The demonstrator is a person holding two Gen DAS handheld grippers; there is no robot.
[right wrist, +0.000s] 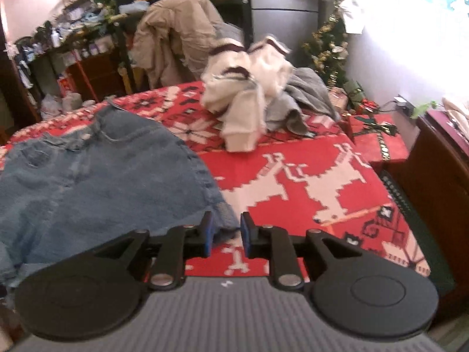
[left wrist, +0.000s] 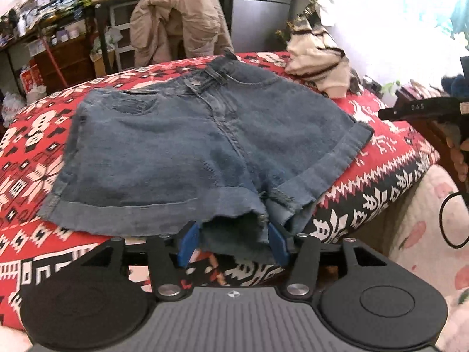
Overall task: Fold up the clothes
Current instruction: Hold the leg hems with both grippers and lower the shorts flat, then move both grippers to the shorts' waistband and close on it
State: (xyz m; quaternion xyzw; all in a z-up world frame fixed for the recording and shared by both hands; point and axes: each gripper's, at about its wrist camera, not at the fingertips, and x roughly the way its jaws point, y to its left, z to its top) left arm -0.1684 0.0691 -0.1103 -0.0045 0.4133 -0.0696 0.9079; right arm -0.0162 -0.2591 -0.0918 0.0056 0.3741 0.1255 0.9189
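The denim shorts (left wrist: 205, 146) lie flat and spread on the red patterned blanket (left wrist: 381, 158), with the waistband on the far side and the two cuffed leg hems on the near side, so the long axis runs across the view, from left to right. In the left wrist view, the left gripper (left wrist: 233, 242) is directly at the near hem, around the crotch: its blue pads (left wrist: 187, 243) stand apart, and a bit of the hem edge sits in the gap, but the pads do not press on it, so I judge the cloth is free. The right gripper (right wrist: 225, 236) is at the right corner of the same garment, just beside the cuff of the right leg; its jaws are parted by a narrow gap and I see only the blanket between them, no denim. Both grippers point downward at a slant over the near edge of the bed. It seems the shorts are laid out and not yet folded. For a fold in half, the left leg should go over the right one, or the opposite, so each gripper is near one side. The striped cream sweater (right wrist: 246, 88) and a grey garment (right wrist: 310, 96) wait in a heap at the far right, well apart from the shorts.
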